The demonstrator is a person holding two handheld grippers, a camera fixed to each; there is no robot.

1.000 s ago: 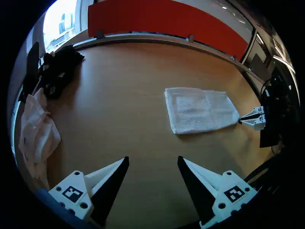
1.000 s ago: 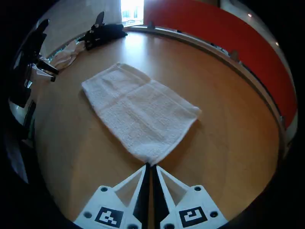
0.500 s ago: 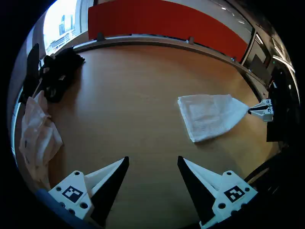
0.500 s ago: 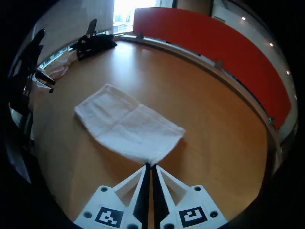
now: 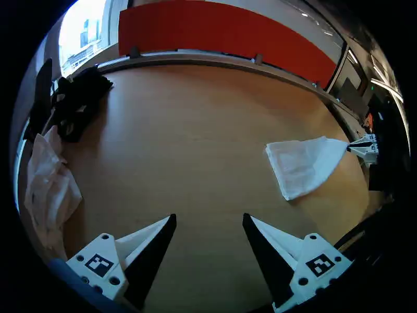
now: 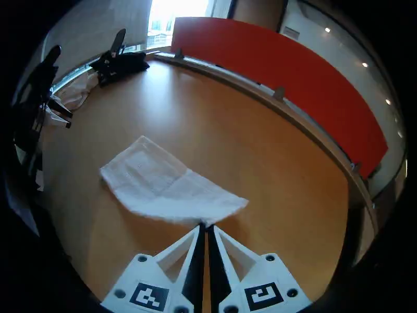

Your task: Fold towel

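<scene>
A white folded towel (image 6: 161,188) is lifted at one corner over the wooden table (image 6: 224,130). My right gripper (image 6: 206,227) is shut on that near corner, and the rest of the cloth trails away and down to the left. In the left gripper view the towel (image 5: 305,164) hangs at the right, pinched by the right gripper (image 5: 353,148) near the table's edge. My left gripper (image 5: 208,221) stands open low over bare wood, well apart from the towel, with nothing between its fingers.
A black bag (image 5: 78,99) lies at the far left corner, with crumpled white cloth or paper (image 5: 49,182) nearer along the left edge. A red panel (image 5: 224,34) runs behind the table's far rim. Dark equipment (image 5: 383,130) stands at the right.
The right gripper has pulled the towel's corner up and back toward the table's right edge, dragging the cloth along. The left gripper has stayed still and open.
</scene>
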